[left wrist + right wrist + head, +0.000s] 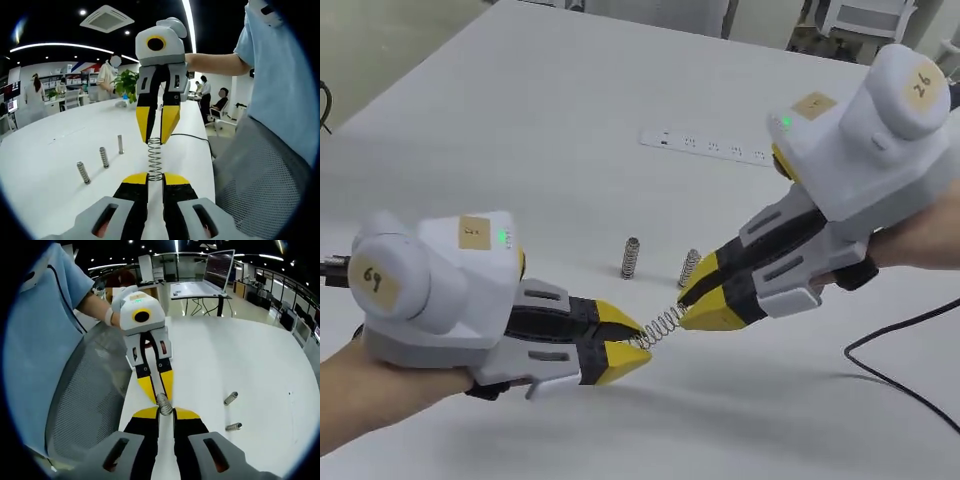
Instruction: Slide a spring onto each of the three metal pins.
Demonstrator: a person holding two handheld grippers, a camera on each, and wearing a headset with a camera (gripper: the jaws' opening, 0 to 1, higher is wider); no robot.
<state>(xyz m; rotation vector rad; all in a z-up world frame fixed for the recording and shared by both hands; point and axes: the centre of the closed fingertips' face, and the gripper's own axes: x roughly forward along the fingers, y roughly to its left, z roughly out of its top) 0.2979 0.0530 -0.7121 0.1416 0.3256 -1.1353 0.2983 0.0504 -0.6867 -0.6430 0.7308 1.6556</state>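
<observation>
White table (520, 120) before me; pwr strip (705, 145) far side; sprung pin (631, 257) upright, second sprung pin (689, 268) near it; bare pin (120, 144) in same row; blk cable (900, 345) on my right.

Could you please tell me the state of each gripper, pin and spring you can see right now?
Held spring: off the table, gripped at both ends.
Left gripper: shut on one end of it.
Right gripper: shut on its other end.
Near pin: upright, spring on.
Middle pin: upright, spring on.
Far pin: upright, bare.
</observation>
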